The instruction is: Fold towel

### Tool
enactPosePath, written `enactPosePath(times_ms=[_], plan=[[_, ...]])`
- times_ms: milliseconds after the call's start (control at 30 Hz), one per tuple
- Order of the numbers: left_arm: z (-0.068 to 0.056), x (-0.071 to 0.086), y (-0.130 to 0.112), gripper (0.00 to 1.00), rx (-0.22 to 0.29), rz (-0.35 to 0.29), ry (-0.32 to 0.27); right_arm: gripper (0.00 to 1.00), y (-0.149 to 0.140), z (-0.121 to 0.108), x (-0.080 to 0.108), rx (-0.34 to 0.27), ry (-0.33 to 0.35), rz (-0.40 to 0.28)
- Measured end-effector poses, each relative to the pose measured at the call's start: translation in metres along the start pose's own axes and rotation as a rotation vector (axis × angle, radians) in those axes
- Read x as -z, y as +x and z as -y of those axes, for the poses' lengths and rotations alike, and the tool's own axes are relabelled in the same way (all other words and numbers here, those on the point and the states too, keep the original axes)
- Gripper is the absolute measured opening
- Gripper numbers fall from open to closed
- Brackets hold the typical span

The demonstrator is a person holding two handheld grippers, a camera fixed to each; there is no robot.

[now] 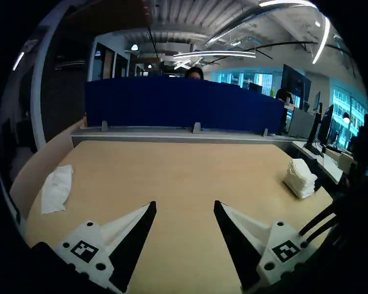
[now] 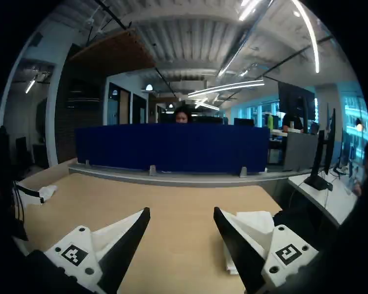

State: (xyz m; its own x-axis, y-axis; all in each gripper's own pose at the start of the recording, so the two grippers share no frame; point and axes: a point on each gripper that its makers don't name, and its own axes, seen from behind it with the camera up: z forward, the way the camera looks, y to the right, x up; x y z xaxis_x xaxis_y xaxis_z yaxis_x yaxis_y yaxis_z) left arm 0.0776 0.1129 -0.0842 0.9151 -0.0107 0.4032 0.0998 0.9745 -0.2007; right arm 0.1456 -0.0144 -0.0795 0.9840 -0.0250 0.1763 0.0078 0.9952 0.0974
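A loose, crumpled white towel lies on the wooden table near its left edge. A stack of folded white towels sits at the table's right edge. My left gripper hovers open over the table's near middle, nothing between its fingers. My right gripper is open too, above the table. The folded stack lies just behind its right finger. The crumpled towel shows far off to its left.
A blue divider panel runs along the table's far edge, with a person's head behind it. Desks with monitors stand to the right. A low side wall borders the table's left.
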Motion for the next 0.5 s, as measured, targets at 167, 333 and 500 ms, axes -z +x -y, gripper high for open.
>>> enactPosePath(times_ms=[167,333,500], plan=[[0.01,-0.003,0.015,0.87,-0.005,-0.076,0.01,1.0,0.009,0.014,0.0,-0.024,-0.005,-0.018],[0.021,-0.006,0.029,0.87,-0.024,-0.158,0.035,1.0,0.013,0.024,-0.003,-0.033,-0.007,-0.027],[0.029,-0.011,0.039,0.87,-0.066,-0.24,0.071,1.0,0.013,0.031,-0.006,-0.042,-0.002,-0.025]])
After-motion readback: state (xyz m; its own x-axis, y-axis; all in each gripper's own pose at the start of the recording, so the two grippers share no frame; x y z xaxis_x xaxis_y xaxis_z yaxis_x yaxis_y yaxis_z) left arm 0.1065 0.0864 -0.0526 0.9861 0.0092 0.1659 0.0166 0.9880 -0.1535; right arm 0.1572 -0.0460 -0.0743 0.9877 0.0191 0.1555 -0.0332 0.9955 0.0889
